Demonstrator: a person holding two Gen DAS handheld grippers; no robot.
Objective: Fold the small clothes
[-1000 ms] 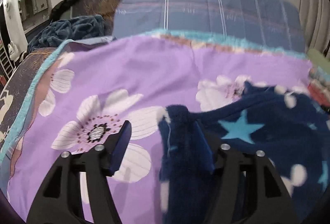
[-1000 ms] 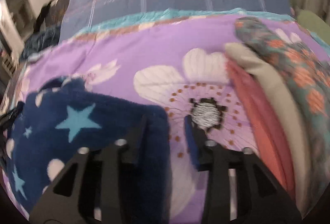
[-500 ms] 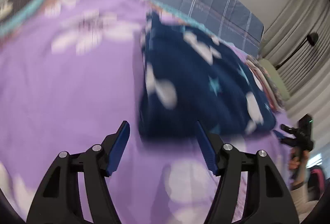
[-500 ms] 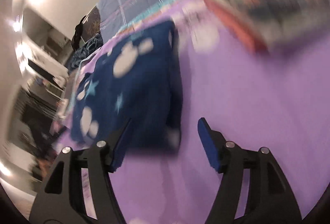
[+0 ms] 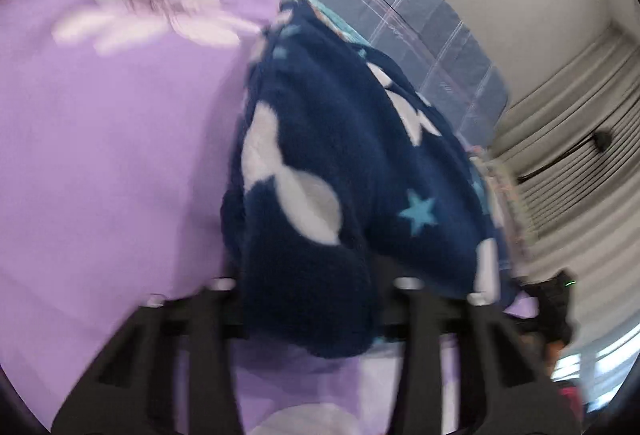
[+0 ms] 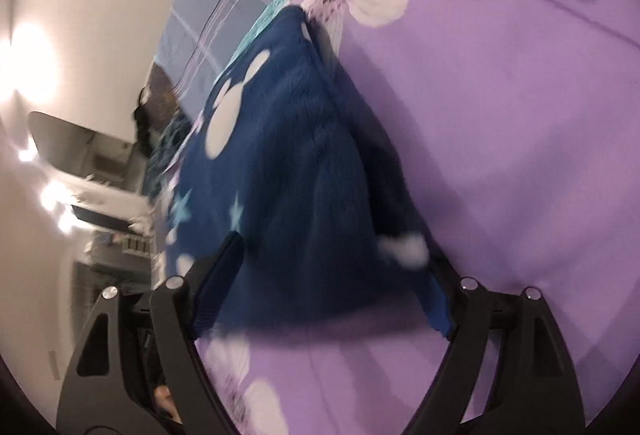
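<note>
A fluffy navy fleece garment (image 5: 344,171), patterned with stars and white blobs, is spread on the purple floral bedsheet (image 5: 112,163). It has just been pinched by the closing left gripper (image 5: 310,287) and is straddled, ungripped, by the widening right gripper (image 6: 320,275). No writing is seen.

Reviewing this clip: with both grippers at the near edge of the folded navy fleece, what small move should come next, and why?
Probably close the right gripper. Its jaws have just been opening and stand wide around the navy fleece, pads apparently not pressing. The left gripper, jaws just closing, appears to pinch its corner already, so both ends could lift off the purple sheet.
</note>
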